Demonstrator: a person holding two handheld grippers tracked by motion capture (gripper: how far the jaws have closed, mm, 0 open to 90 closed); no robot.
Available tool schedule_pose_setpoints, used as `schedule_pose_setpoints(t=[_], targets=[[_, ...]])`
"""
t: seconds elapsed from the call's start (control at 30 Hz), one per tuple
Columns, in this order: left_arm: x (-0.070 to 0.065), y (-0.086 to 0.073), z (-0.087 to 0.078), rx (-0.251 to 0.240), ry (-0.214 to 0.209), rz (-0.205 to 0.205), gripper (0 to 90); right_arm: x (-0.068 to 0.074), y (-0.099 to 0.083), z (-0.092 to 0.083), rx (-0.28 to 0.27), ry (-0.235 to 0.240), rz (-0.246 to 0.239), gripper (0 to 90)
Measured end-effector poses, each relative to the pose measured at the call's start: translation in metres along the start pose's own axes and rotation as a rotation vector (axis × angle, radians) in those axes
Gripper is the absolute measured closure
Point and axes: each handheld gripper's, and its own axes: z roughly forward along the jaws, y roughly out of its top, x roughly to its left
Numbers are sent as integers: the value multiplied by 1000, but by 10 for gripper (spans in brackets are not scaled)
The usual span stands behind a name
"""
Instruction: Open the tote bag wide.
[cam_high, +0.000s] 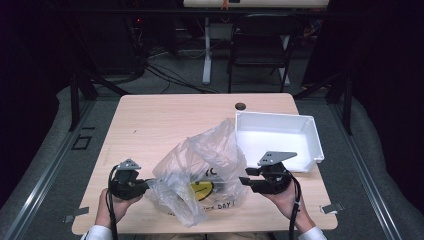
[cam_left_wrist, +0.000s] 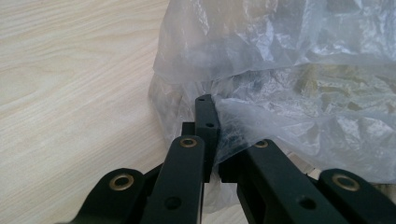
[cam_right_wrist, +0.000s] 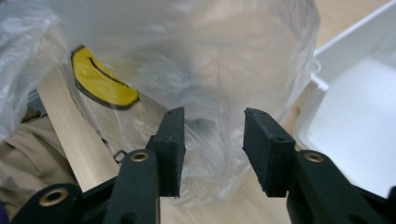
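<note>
1. At the near middle of the table lies a crumpled clear plastic bag, with a yellow smiley print showing on it.
2. The left gripper has its jaws pressed together on a fold at the bag's left edge, seen closely in the left gripper view, where the film is pinched between the black pads.
3. The right gripper sits just beside the bag's right side with its jaws spread. In the right gripper view the bag lies just beyond the gap and the pads do not press on it.
4. A white tray stands at the far right, apparently empty, touching or nearly touching the bag.
5. Judging by this, the bag is secured on one side only. A fresh grip on the right and whatever handling follows, whether opening, lifting or moving it toward the tray, seem left to do.
</note>
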Motion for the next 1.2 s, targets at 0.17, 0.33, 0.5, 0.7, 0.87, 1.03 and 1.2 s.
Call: schedule_pose_setpoints(t=[0.17, 0.33, 0.5, 0.7, 0.87, 1.03, 1.2], targets=[[0, 1, -3, -4, -8, 16, 824, 7, 6, 1, -27, 8, -24, 476], [-8, 5, -11, -44, -16, 46, 572, 13, 12, 11, -7, -8, -39, 418], [-17, 8, -16, -115, -30, 110, 532, 11, 13, 23, 25, -50, -23, 694], [-19, 9, -12, -119, -26, 120, 709, 5, 12, 27, 32, -73, -12, 900], [-12, 6, -12, -115, -24, 76, 814, 2, 11, 23, 24, -91, -11, 900], [-10, 5, -11, -114, -19, 42, 829, 2, 10, 20, 50, -86, -8, 576], [-8, 5, -9, -108, -16, 18, 836, 12, 9, 19, 68, -42, -43, 296]])
